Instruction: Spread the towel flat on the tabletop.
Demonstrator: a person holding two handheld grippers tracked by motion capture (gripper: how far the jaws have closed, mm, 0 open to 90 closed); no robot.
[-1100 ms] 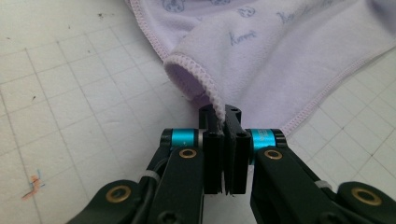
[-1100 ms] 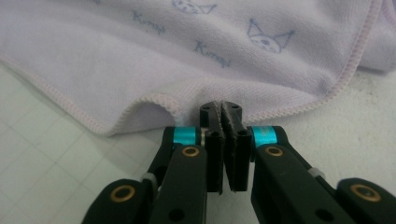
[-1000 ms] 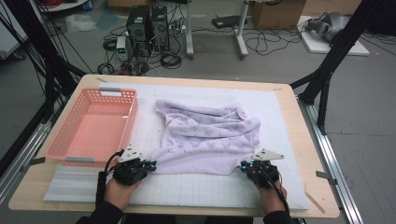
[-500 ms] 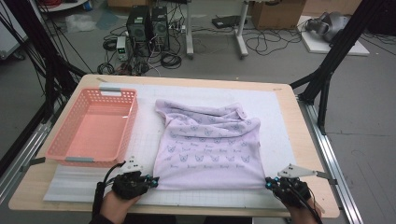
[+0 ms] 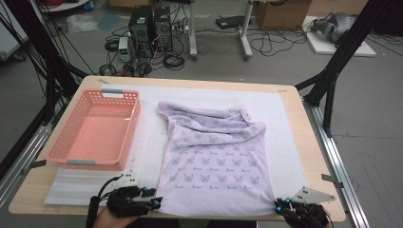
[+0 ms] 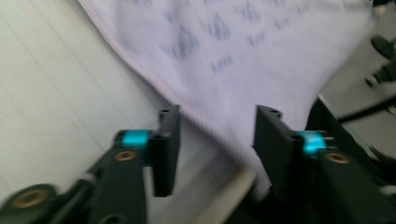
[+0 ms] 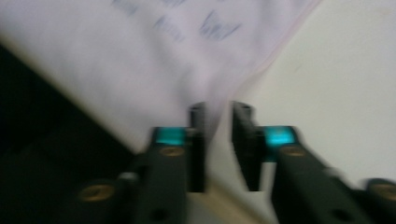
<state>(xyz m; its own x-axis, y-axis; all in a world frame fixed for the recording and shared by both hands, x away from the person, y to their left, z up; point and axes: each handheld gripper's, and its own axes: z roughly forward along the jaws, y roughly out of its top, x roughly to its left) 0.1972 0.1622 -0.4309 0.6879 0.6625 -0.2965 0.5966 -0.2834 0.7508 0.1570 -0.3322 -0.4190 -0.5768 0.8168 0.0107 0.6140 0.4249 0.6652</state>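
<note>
High view first: a lilac T-shirt (image 5: pixel 214 161) printed with small butterfly motifs lies on the white foam mat (image 5: pixel 285 142) in the middle of the frame, its lower half drawn flat and smooth toward the bottom edge, its hem reaching the near rim of the wooden table (image 5: pixel 313 156). The upper part, toward the centre of the frame, is bunched in folds around the neck and sleeves. At left stands an empty pink plastic basket (image 5: pixel 71 159), apart from the shirt.

The left gripper (image 5: pixel 157 203) sits at the lower left, at the shirt's hem corner; in the left gripper view its jaws have just been opening and now stand spread (image 6: pixel 215 140), with the cloth's corner lying loose between them, no pad pressing it. The right gripper (image 5: pixel 280 205) is at the lower right hem corner; in the right gripper view (image 7: pixel 218 140) its jaws have also just been opening but only slightly, a narrow gap with a ridge of fabric running into it. The picture is too blurred to tell whether the pads pinch it.

By my reading, the pulling-out of the hem is done and the release is under way; smoothing the crumpled top, any folding, and a move to the basket all remain.
</note>
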